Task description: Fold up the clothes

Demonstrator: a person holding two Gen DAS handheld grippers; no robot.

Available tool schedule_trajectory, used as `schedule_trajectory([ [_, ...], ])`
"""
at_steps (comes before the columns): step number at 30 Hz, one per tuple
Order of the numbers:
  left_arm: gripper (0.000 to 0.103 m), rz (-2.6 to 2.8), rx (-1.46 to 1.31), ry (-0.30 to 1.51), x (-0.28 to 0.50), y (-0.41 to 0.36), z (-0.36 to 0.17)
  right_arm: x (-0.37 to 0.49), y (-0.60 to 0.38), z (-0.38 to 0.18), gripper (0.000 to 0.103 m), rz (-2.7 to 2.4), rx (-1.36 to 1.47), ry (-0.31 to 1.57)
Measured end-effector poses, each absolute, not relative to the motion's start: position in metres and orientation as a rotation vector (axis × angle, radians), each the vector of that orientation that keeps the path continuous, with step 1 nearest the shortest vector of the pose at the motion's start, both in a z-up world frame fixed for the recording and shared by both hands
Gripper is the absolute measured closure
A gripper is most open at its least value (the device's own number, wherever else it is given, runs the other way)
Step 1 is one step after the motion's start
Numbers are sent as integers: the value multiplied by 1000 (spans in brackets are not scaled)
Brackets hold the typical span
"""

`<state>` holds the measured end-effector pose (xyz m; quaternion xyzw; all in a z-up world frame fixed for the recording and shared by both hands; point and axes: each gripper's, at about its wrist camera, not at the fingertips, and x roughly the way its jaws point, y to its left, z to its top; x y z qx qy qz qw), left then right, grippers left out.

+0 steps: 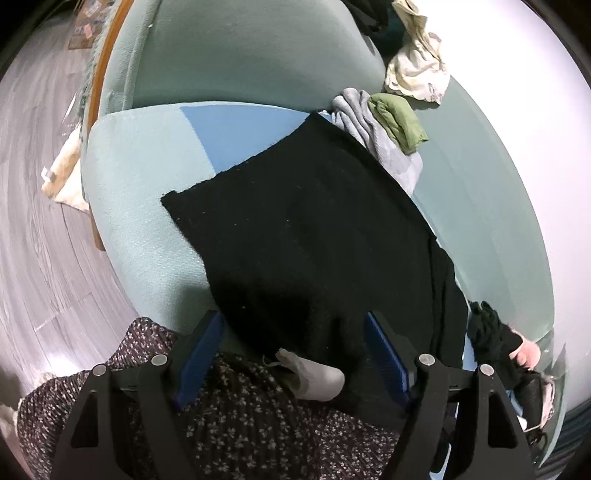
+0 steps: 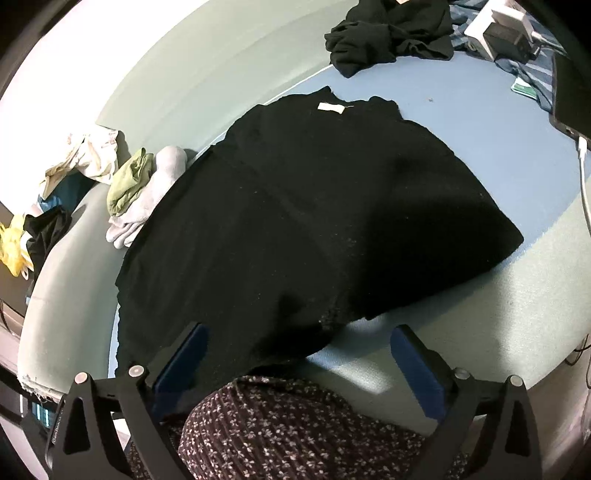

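Jaws are held wide apart on both grippers, and nothing is pinched in either pair. The black garment (image 2: 295, 221) is spread flat on the bed (image 2: 517, 155), with its near hem just ahead of both tools and its neck label (image 2: 330, 107) at the far edge. Through the left gripper (image 1: 293, 354) the hem is seen lying between the blue pads with a small pale tag (image 1: 314, 373) showing there, but the cloth is not pressed by them. Through the right gripper (image 2: 299, 365) the hem's other end is seen just beyond the pads, with bare bed under most of the gap. A floral-print fabric (image 2: 295, 424) is seen below both tools, nearer than the garment. Beside the garment's far-left edge a grey and green bundle (image 2: 144, 192) is lying, and a crumpled dark heap (image 2: 388, 33) is found beyond the label. The step in hand is judged to be the taking up of the hem for a first fold. Next, each pair would need to be lowered onto its end of the hem and closed on the cloth, so that the edge can be carried toward the label.
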<state>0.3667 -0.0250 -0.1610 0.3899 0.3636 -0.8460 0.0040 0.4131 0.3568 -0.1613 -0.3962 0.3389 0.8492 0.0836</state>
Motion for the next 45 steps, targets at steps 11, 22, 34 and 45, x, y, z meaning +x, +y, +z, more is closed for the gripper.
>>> schedule_trajectory([
  [11,24,-2643,1239,1163,367,-24,-163,411,358,-163,1,2524,-1199,1029],
  [22,24,-2639,1221,1218,369,-27,-163,411,362,-166,0,2510,-1208,1079],
  [34,24,-2631,1237,1260,368,-27,-164,411,365,-166,0,2501,-1222,1090],
  [45,24,-2570,1181,1397,377,-41,-169,425,376,-172,10,2413,-1272,1183],
])
